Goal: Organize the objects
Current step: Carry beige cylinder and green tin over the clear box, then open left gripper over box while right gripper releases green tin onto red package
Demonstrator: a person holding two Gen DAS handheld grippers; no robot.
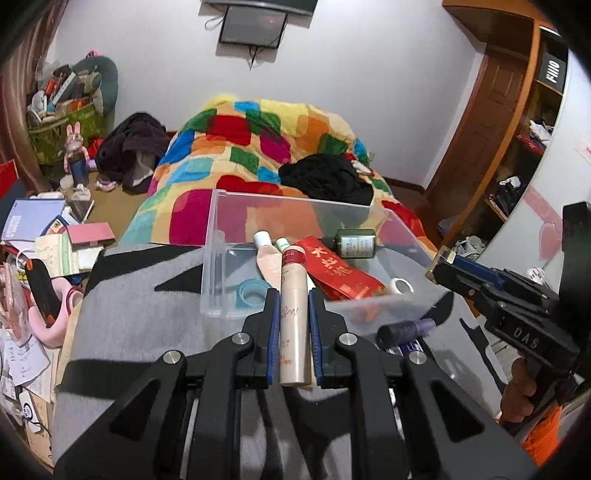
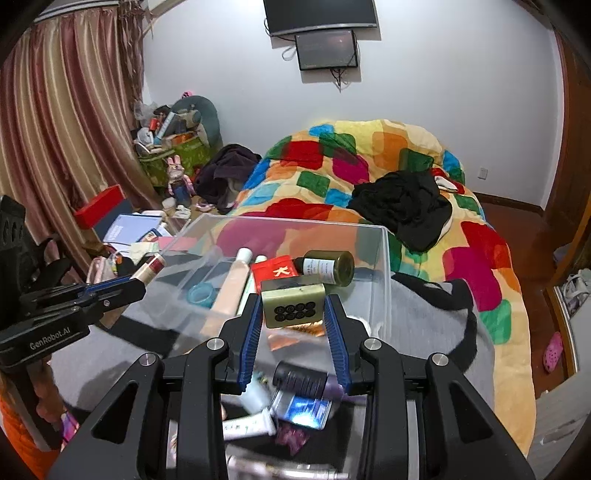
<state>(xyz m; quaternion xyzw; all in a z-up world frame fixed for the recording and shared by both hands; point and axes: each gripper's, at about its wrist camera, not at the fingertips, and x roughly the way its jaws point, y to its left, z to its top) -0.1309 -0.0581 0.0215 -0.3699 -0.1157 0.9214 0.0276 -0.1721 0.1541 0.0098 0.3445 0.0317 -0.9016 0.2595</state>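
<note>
Left wrist view: my left gripper [image 1: 292,295] clamps a beige tube [image 1: 293,317] above the clear bin [image 1: 216,266]. Right gripper [image 2: 293,308] pinches an olive box [image 2: 293,305] over the bin, both angled downward.

Home bedroom. Bed [image 2: 480,266] under patchwork quilt [image 1: 258,147]; striped curtains [image 2: 66,122]; wall-mounted screen [image 2: 321,14]. Open wooden wardrobe [image 1: 517,147] at right.
</note>
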